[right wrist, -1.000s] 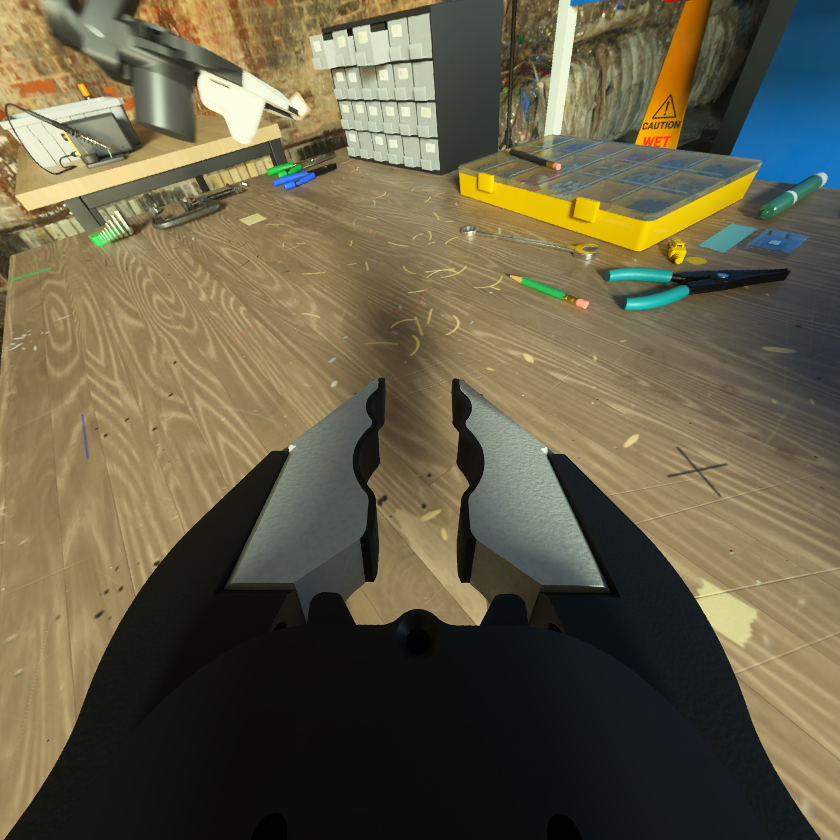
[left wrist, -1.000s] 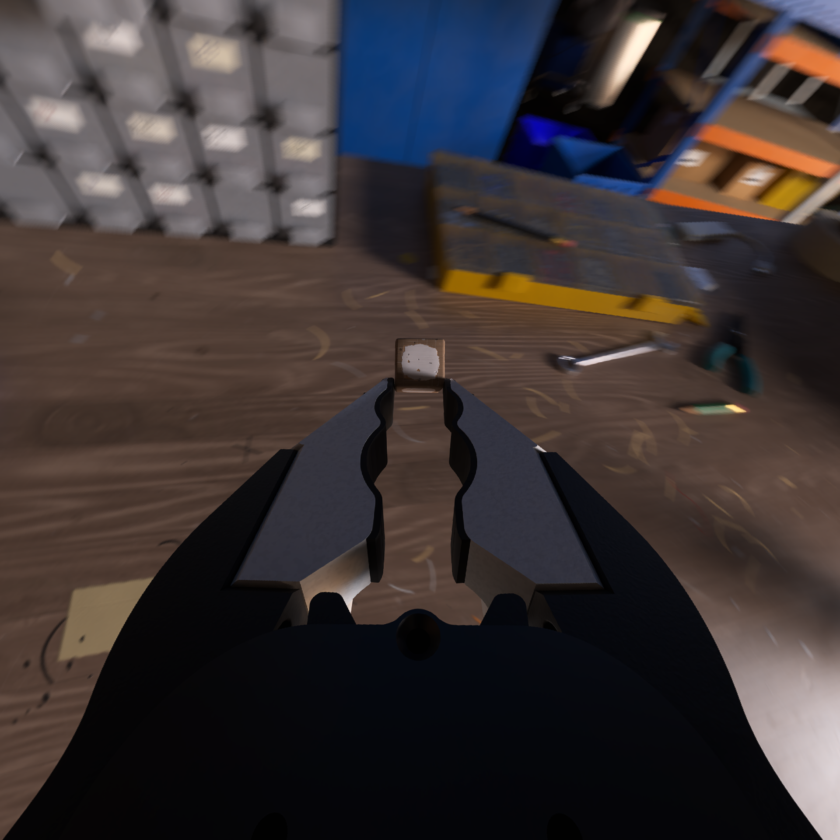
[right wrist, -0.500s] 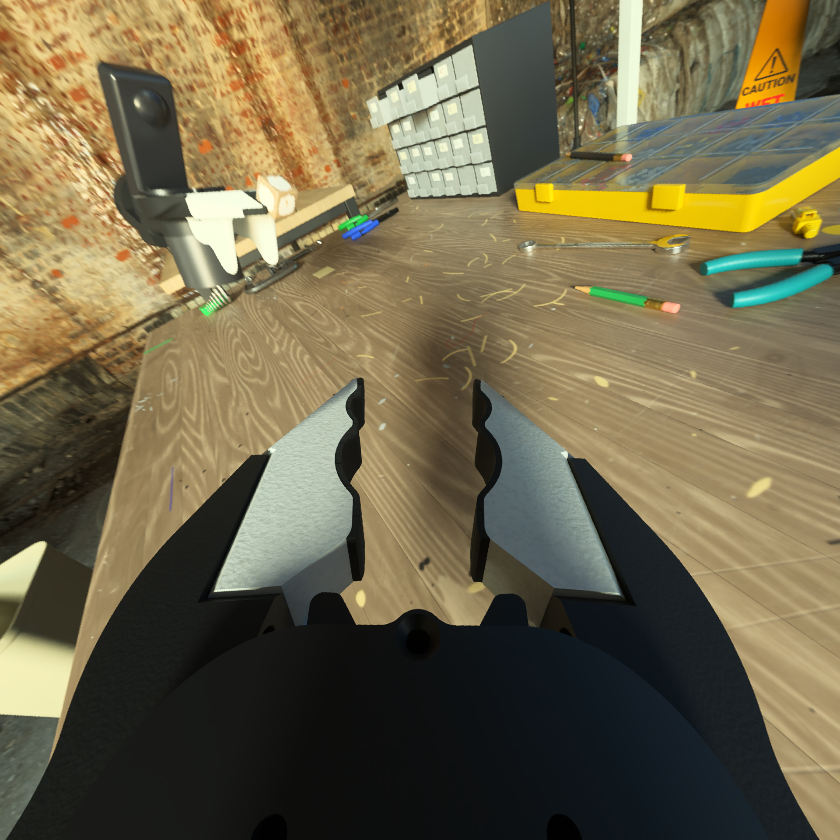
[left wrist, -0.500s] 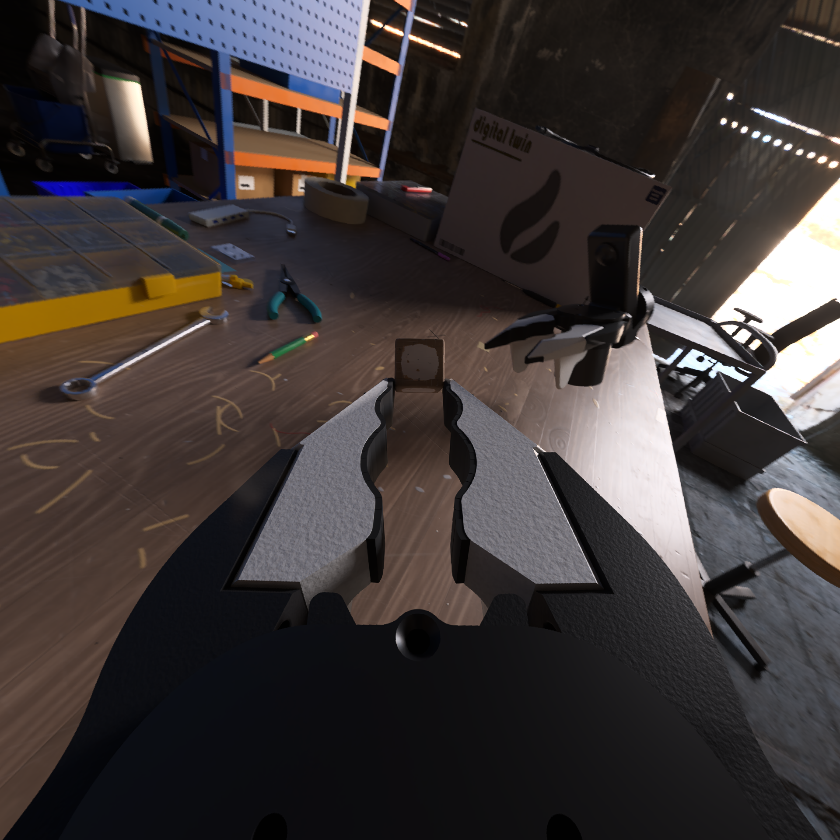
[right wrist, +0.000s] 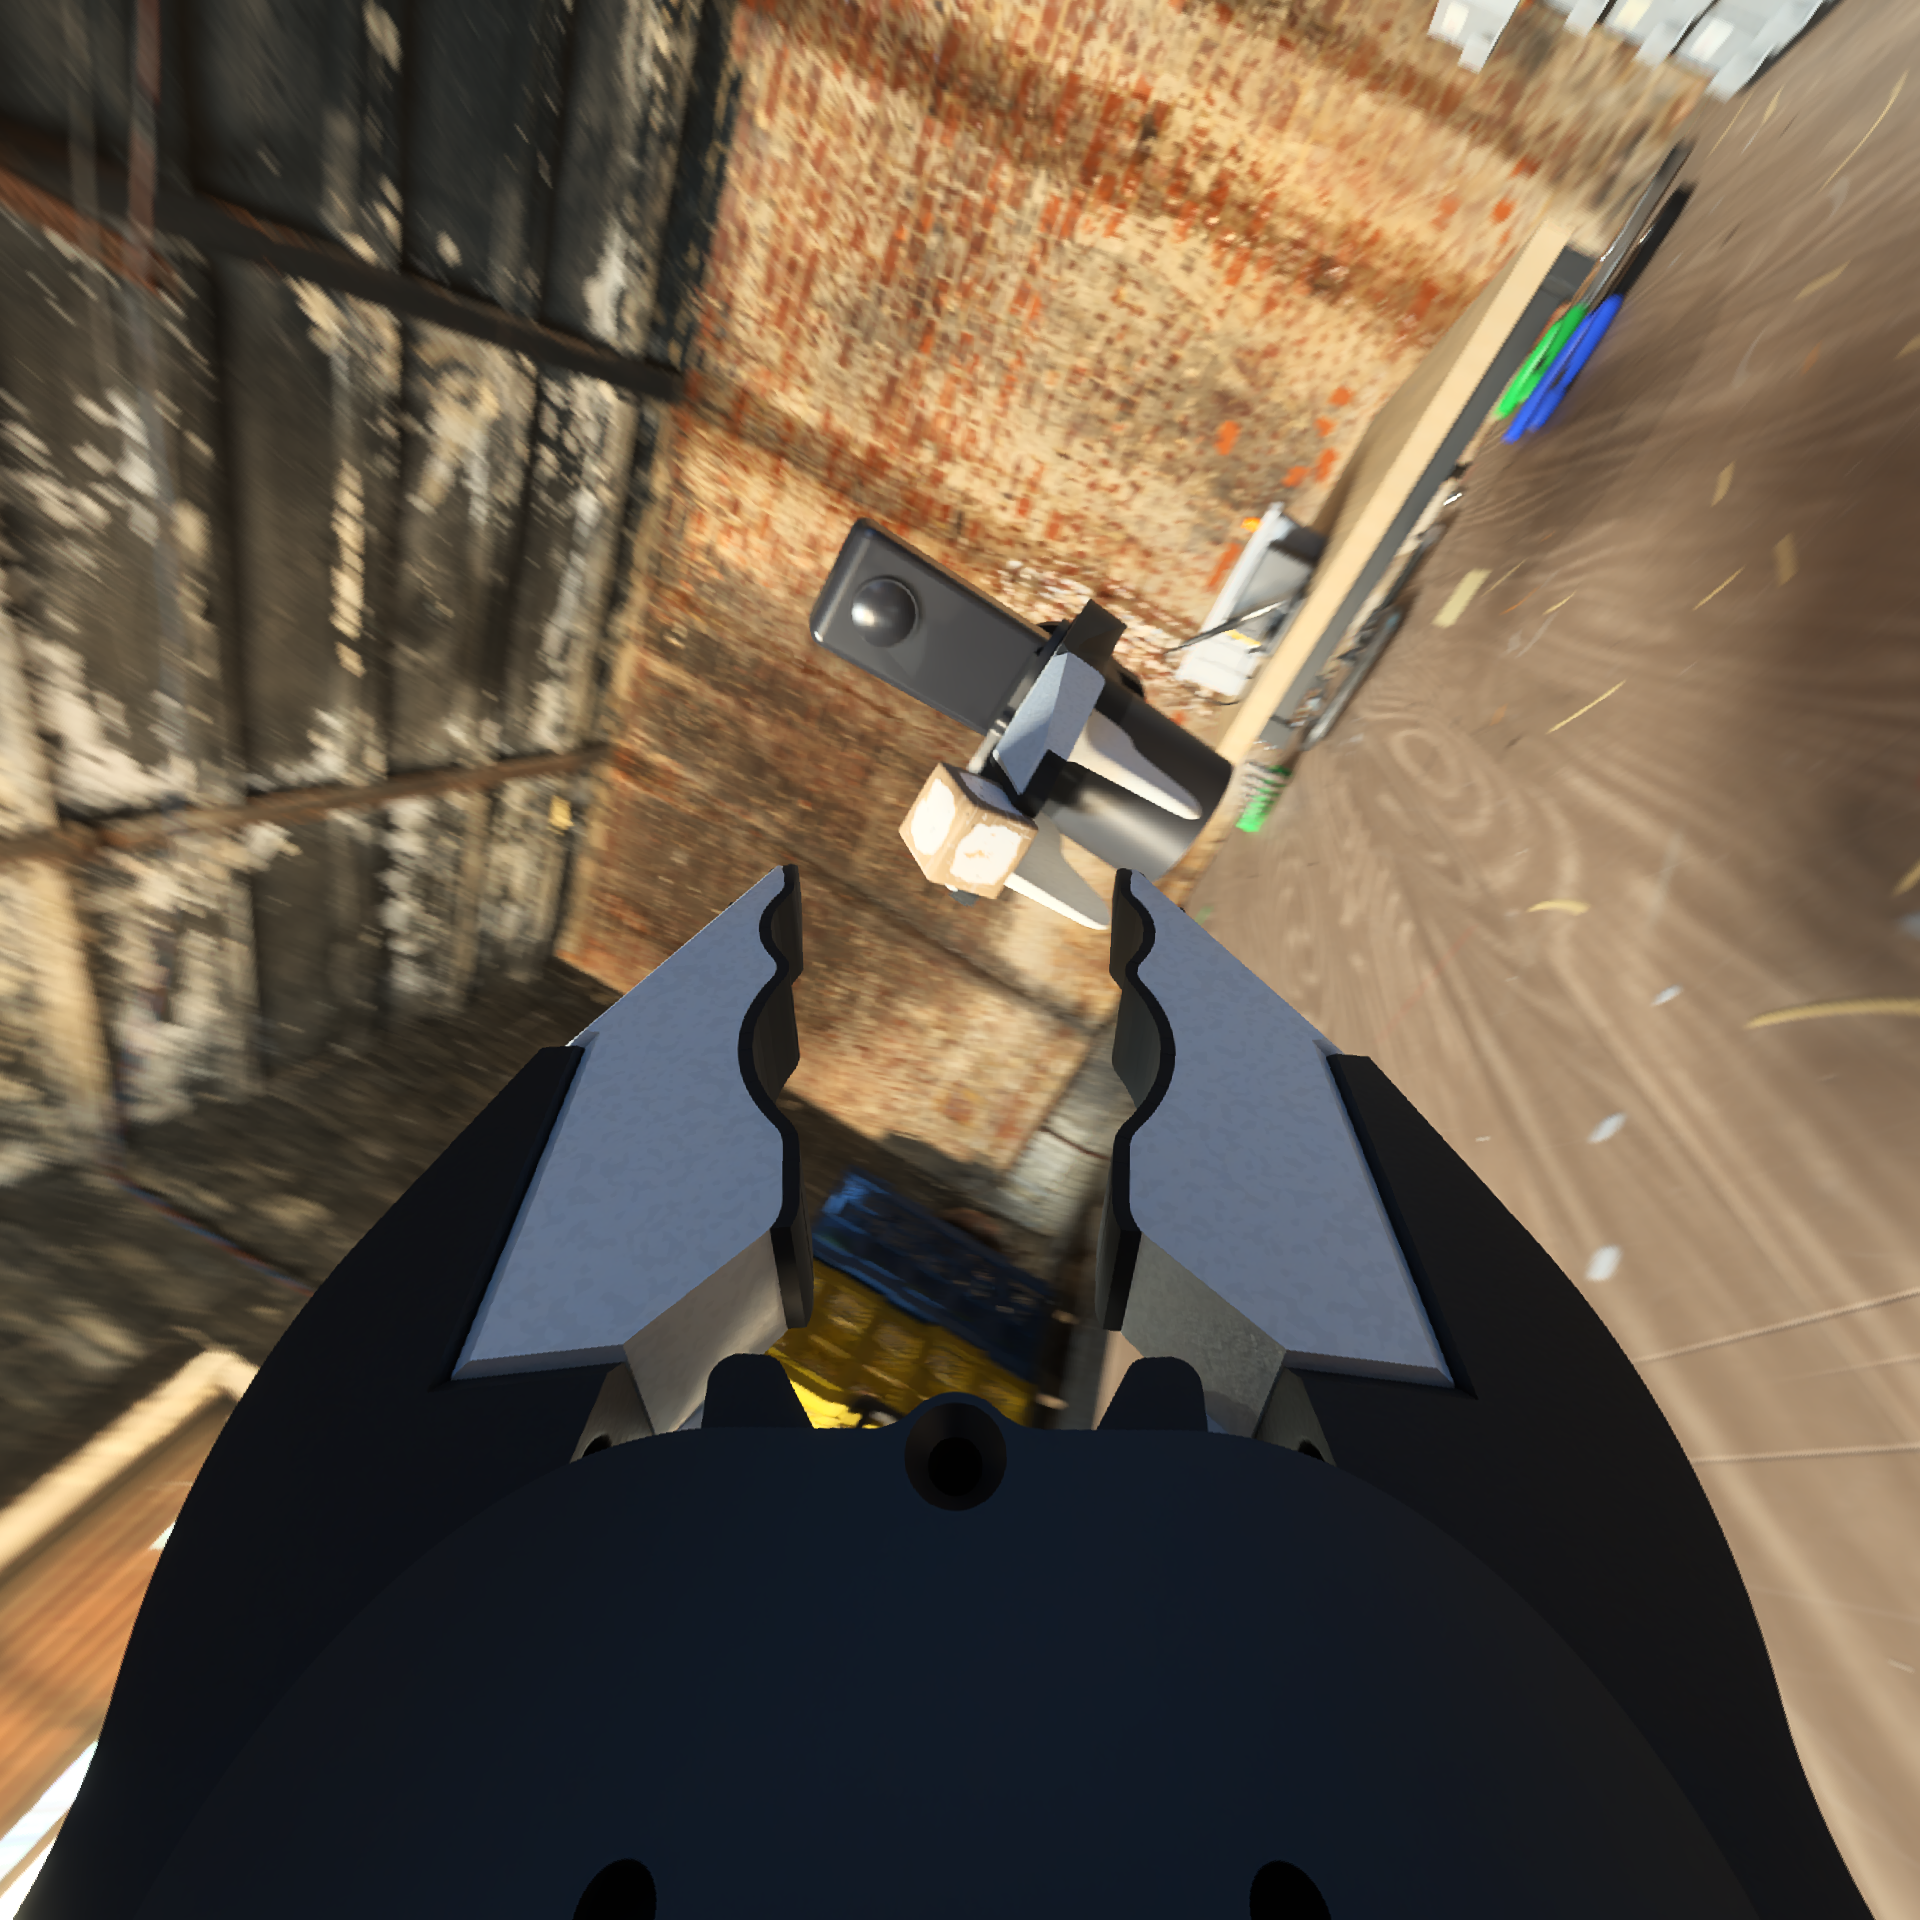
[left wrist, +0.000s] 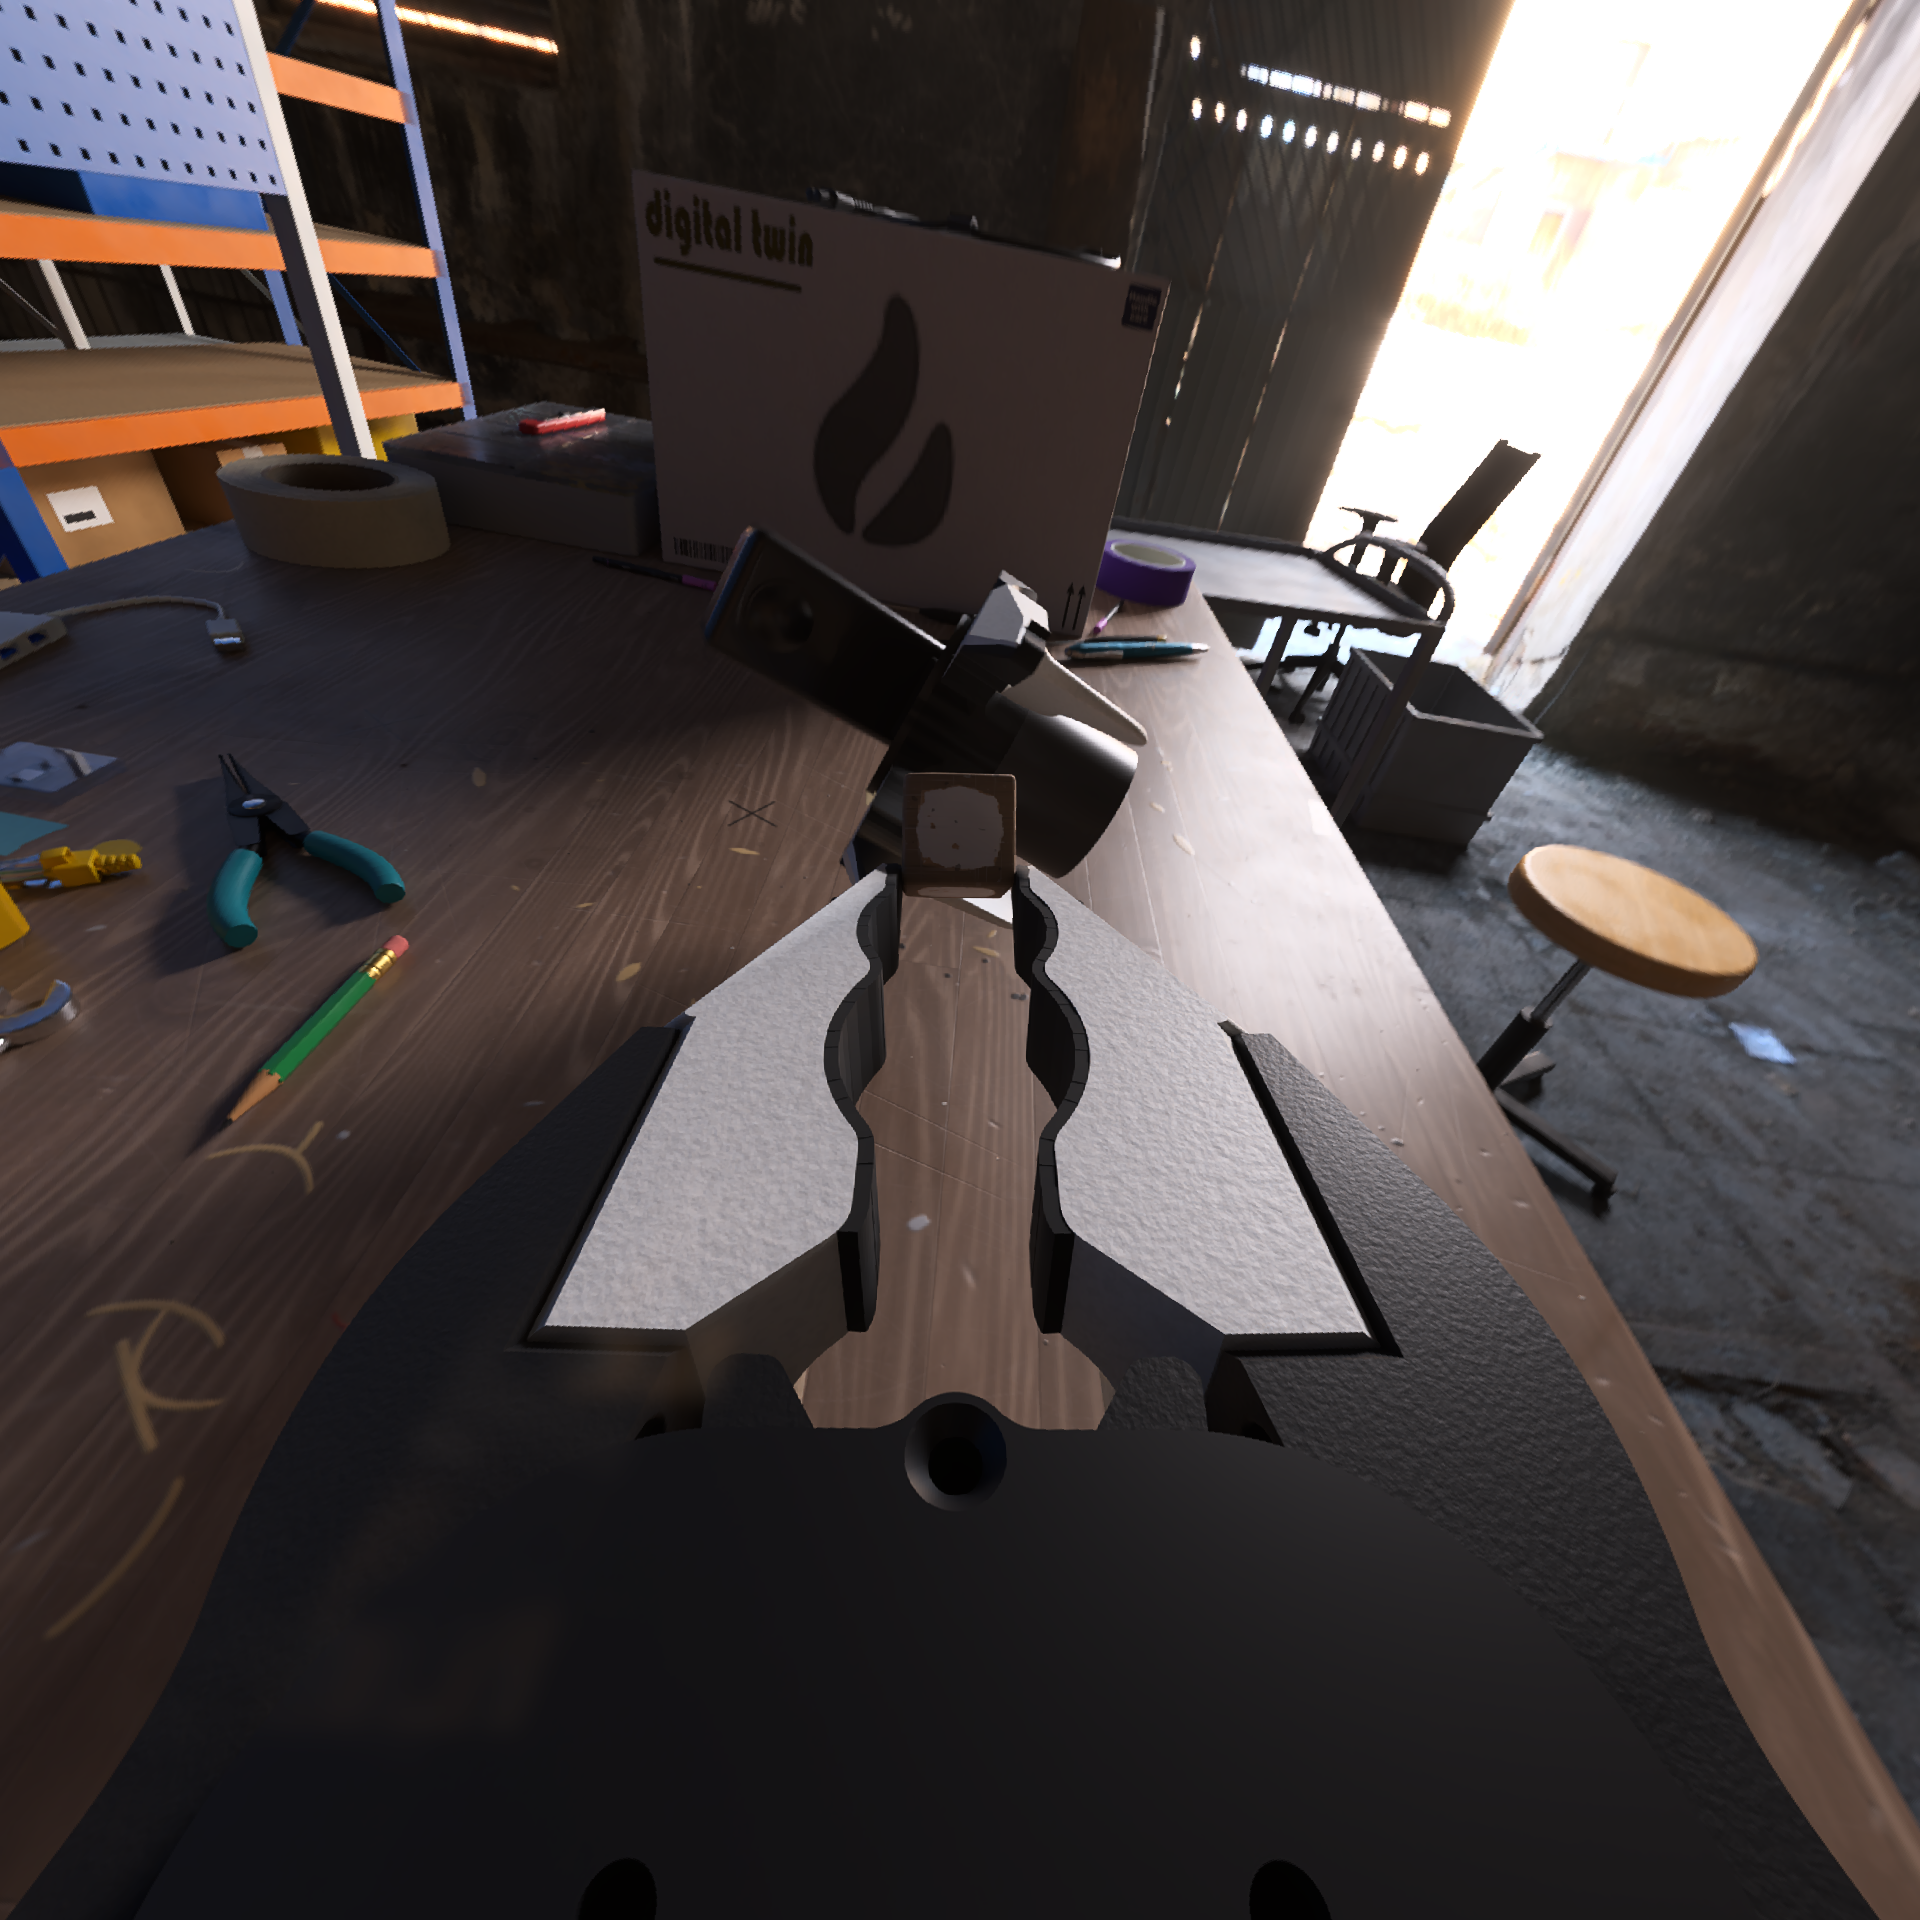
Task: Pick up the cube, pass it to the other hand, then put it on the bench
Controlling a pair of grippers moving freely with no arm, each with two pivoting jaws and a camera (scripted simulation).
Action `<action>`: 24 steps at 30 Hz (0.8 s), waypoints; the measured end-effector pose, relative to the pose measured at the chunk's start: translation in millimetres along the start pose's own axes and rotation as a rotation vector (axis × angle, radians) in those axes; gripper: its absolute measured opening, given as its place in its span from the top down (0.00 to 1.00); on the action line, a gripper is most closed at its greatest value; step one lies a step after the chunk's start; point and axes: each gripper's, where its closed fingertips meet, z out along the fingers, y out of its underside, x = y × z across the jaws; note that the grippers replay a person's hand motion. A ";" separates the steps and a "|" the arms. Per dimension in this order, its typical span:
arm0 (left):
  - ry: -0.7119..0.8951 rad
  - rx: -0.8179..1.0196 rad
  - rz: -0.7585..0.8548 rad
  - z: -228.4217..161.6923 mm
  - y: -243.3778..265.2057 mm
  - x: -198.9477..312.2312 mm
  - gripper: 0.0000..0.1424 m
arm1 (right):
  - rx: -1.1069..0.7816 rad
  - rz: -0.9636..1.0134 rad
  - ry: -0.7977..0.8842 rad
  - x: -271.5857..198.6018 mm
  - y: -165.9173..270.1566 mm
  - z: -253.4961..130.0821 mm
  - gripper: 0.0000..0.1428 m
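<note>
My left gripper [left wrist: 956, 885] is shut on a small worn wooden cube [left wrist: 957, 833] with pale faces and holds it at the fingertips, above the brown wooden table [left wrist: 582, 727]. My right gripper [right wrist: 958, 883] is open with its jaws wide, rolled on its side, and points at the cube [right wrist: 966, 831], which hangs just beyond its fingertips. One of the right gripper's fingers [left wrist: 1086, 704] shows close behind the cube in the left wrist view. The light wooden bench [right wrist: 1397, 488] lies far off by the brick wall.
On the table are teal pliers [left wrist: 296, 862], a green pencil [left wrist: 322, 1023], a tape roll [left wrist: 327, 509], purple tape [left wrist: 1148, 569] and a cardboard box [left wrist: 883, 416]. The table's edge runs on the right, with a round stool [left wrist: 1631, 920] beyond it on the floor.
My left gripper has swung right with the cube to face the right gripper. The right gripper has rolled sideways, opened wider and come close to the cube.
</note>
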 end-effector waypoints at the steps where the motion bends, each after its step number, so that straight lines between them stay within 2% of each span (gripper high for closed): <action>1: -0.001 -0.013 0.014 4.0 1.7 0.0 0.85 | 0.010 0.056 -0.031 0.3 0.4 0.7 0.58; 8: 0.023 -0.014 0.053 22.0 7.5 -1.3 0.85 | 0.030 0.250 -0.164 4.6 8.5 4.8 0.60; 13: 0.010 -0.022 0.111 30.4 12.6 -1.1 0.85 | 0.060 0.341 -0.249 2.3 7.4 4.7 0.70; 18: -0.083 -0.032 0.118 32.0 15.4 -6.3 0.86 | 0.080 0.268 -0.214 7.7 6.2 2.9 0.84; 19: -0.108 -0.034 0.109 30.1 14.8 -5.2 0.83 | 0.075 0.250 -0.193 9.4 6.1 0.5 0.84; 20: -0.132 -0.037 0.092 25.6 12.7 -1.9 0.67 | 0.067 0.226 -0.165 11.2 5.7 -2.8 0.84; 21: -0.156 -0.040 0.070 20.1 10.7 2.1 0.45 | 0.062 0.195 -0.140 11.7 5.0 -6.0 0.84; 22: -0.195 -0.043 0.049 13.8 9.7 4.1 0.34 | 0.060 0.160 -0.114 11.9 4.0 -9.2 0.84; 24: -0.387 -0.066 -0.009 -3.6 14.4 -4.3 0.28 | 0.061 0.071 -0.043 12.5 1.6 -16.9 0.84</action>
